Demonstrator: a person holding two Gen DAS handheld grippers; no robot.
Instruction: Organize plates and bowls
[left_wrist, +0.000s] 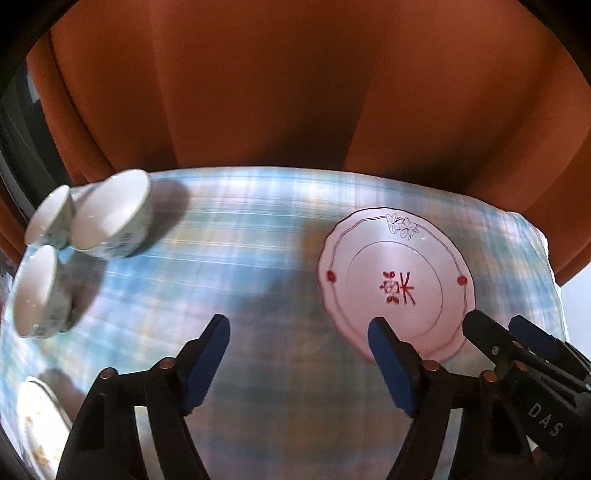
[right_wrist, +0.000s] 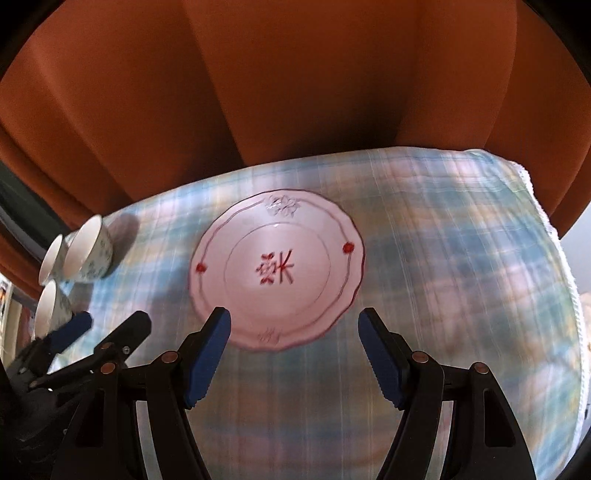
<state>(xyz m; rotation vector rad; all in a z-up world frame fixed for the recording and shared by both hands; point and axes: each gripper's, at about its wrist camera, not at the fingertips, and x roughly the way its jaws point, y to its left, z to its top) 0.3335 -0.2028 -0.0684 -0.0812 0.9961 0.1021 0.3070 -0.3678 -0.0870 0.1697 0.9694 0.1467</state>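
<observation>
nothing looks sorted: the plate (right_wrist: 277, 269) and three bowls (left_wrist: 110, 218) sit apart; left gripper (left_wrist: 297, 354) and right gripper (right_wrist: 293, 347) both gape empty.

plaid cloth (right_wrist: 443, 236) on table: plate (right_wrist: 277, 269), three bowls (left_wrist: 110, 218).

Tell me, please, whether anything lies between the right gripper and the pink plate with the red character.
Nothing visible does. The right gripper is open and empty, and only bare plaid tablecloth separates it from the pink plate. The three bowls and the open left gripper sit off to the side.
</observation>
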